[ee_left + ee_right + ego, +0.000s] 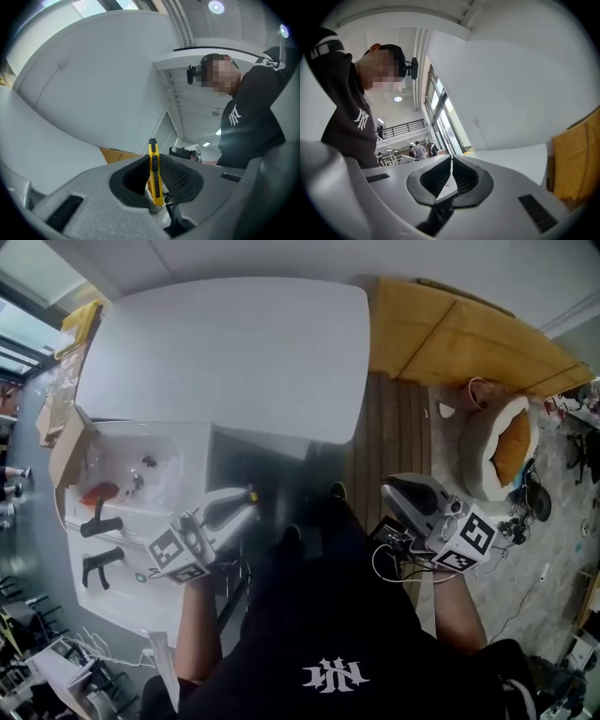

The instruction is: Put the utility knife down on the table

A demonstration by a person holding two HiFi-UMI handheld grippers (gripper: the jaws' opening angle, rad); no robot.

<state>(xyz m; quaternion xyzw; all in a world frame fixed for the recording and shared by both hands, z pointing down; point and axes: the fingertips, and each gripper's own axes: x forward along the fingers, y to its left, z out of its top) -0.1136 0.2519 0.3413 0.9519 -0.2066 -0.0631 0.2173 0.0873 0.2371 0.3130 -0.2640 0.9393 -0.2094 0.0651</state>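
Utility knife (154, 173) clamped between jaws of left gripper (234, 507), held off table (234, 352), near its edge. Right gripper (451, 164) pinched closed, empty, parked aside. Step judged: carry, put-down not yet done. Next: knife to be lowered onto table, jaws then released.

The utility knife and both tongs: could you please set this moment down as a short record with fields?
Left tongs: shut on the utility knife
Utility knife: yellow, clamped between the dark pads, its end poking out past the tips
Right tongs: shut, nothing between them
Table: white, ahead of the person
Knife's place: in the air, short of the table's near edge in the head view
Task state: knife not yet put down
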